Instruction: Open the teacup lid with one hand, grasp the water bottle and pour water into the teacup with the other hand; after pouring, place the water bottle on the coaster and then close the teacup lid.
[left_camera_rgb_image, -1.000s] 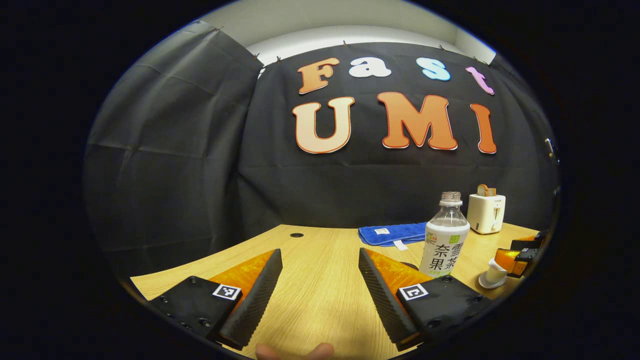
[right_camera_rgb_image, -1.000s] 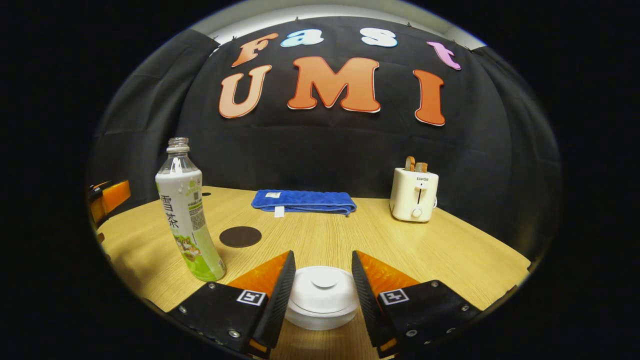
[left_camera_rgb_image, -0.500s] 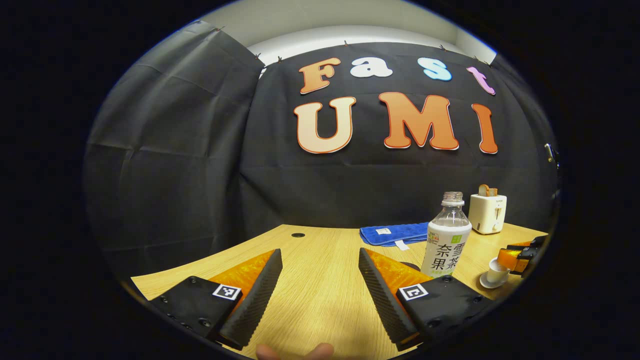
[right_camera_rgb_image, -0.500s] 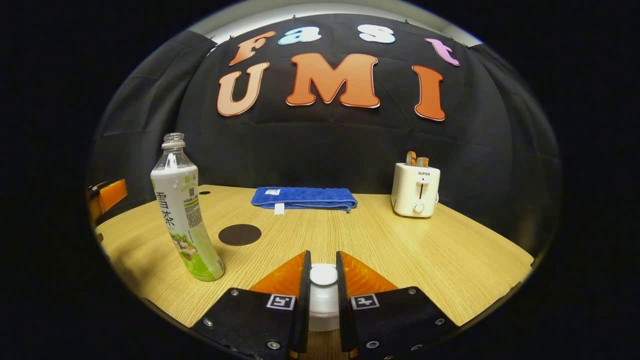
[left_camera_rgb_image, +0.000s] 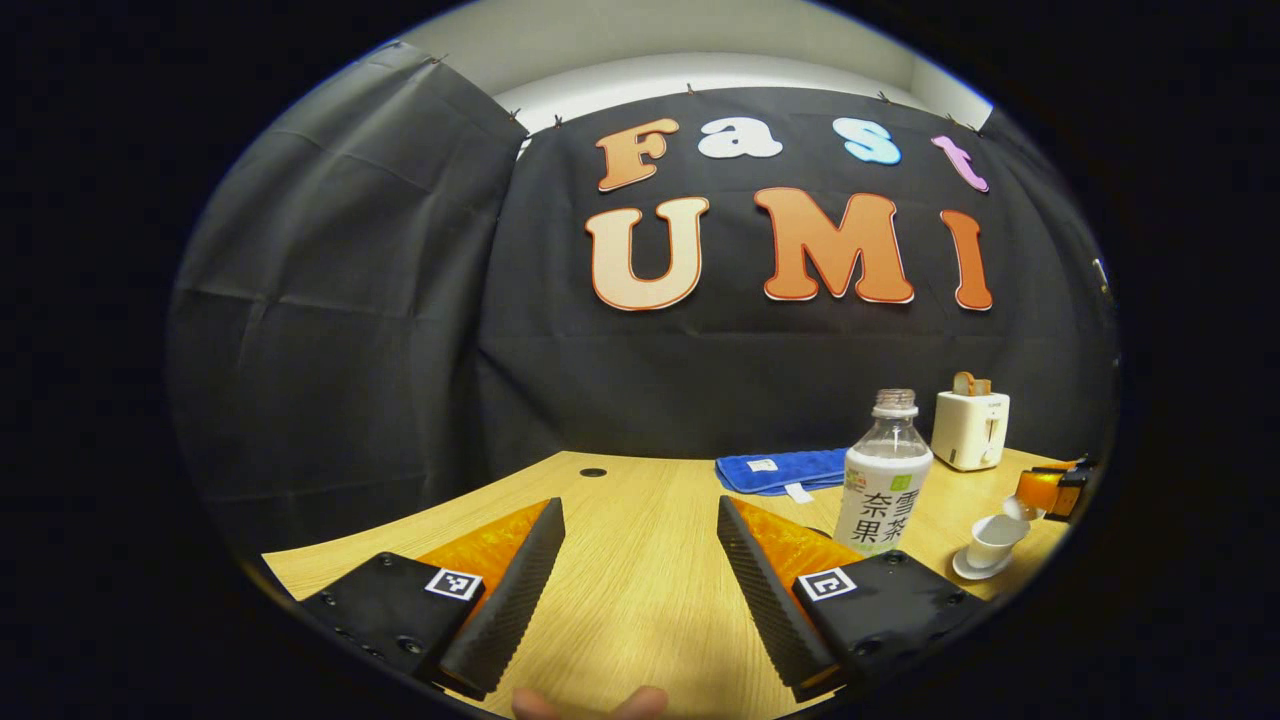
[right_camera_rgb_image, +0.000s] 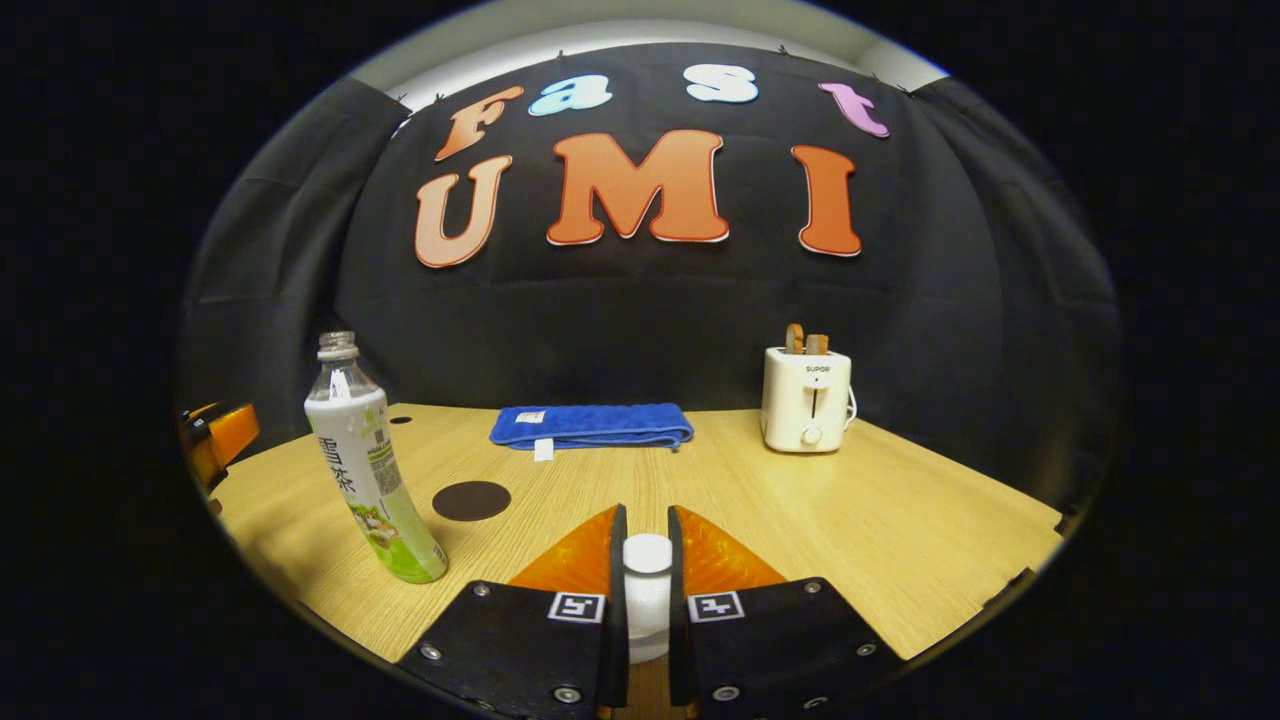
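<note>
My right tongs (right_camera_rgb_image: 648, 560) pinch the lid (right_camera_rgb_image: 648, 590) by its knob, low centre of the right gripper view. My left tongs (left_camera_rgb_image: 640, 570) gape wide over bare surface (left_camera_rgb_image: 640, 500). Bottle (left_camera_rgb_image: 883, 480) stands uncapped at right of the left gripper view; cup (left_camera_rgb_image: 995, 540) on its saucer, lower right. Coaster (right_camera_rgb_image: 472, 500) lies beside the bottle.

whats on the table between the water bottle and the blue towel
In the right gripper view, a dark round coaster lies on the table between the water bottle and the folded blue towel, with nothing on it.
</note>
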